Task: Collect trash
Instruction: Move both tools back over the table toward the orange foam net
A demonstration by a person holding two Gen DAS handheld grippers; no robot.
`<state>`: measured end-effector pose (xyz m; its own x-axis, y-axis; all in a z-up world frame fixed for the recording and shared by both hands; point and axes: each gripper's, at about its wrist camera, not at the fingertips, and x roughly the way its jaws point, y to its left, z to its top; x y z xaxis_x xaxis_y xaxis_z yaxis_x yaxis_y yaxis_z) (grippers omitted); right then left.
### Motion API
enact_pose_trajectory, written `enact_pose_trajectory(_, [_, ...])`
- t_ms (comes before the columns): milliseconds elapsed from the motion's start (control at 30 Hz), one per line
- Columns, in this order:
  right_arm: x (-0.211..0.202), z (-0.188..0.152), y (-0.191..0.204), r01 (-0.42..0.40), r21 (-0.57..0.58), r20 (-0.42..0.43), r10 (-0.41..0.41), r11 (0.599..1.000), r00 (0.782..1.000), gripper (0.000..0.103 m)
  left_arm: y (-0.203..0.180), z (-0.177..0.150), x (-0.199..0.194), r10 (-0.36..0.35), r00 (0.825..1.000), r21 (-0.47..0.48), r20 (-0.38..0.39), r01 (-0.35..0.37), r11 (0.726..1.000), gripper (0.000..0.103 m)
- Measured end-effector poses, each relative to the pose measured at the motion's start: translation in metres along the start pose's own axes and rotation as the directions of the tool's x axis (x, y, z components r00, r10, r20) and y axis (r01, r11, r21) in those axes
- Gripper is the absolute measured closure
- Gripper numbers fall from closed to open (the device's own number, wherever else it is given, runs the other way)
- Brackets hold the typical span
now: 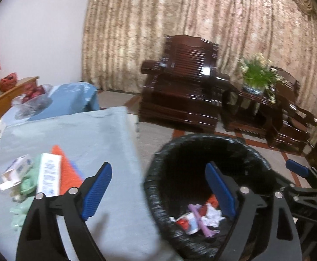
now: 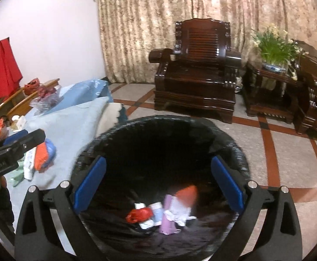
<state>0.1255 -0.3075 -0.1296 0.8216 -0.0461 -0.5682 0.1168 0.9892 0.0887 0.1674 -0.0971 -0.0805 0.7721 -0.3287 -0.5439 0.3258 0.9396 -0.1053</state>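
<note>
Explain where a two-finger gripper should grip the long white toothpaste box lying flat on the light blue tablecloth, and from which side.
Grip the long white toothpaste box across its narrow width near the middle, coming from above. It lies flat with both long edges exposed, though green crumpled paper crowds its left side.

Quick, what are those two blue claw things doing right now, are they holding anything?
Left gripper: open, holding nothing, half over the trash bin.
Right gripper: open, holding nothing, above the bin.

left gripper — spread wide | right gripper — spread wide (both empty)
</note>
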Motion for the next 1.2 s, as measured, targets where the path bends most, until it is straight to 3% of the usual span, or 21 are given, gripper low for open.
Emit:
enact_pose_trajectory(267, [0.005, 0.01, 0.065, -0.116, -0.071, -0.001, 0.116, 0.991, 0.993, 0.008, 0.065, -0.012, -0.033, 0.133, 0.991, -0.07, 0.025, -0.131, 0.989, 0.017])
enact_pose_trajectory(700, [0.027, 0.015, 0.175, -0.276, -0.178, -0.03, 0.276, 0.944, 0.961, 0.008, 0.157, -0.045, -0.073, 0.338, 0.941, -0.133, 0.018, -0.332, 0.934, 0.017])
enact_pose_trajectory(900, [0.047, 0.011, 0.213, -0.328, -0.205, -0.064, 0.322, 0.922, 0.945, 0.01, 0.184, -0.056, -0.076, 0.372, 0.928, -0.146, 0.0, -0.368, 0.918, 0.017])
enact_pose_trajectory(1200, [0.095, -0.004, 0.246, -0.34, -0.242, -0.143, 0.313, 0.909, 0.939, 0.026, 0.207, -0.064, -0.057, 0.375, 0.927, -0.166, -0.03, -0.374, 0.912, 0.017])
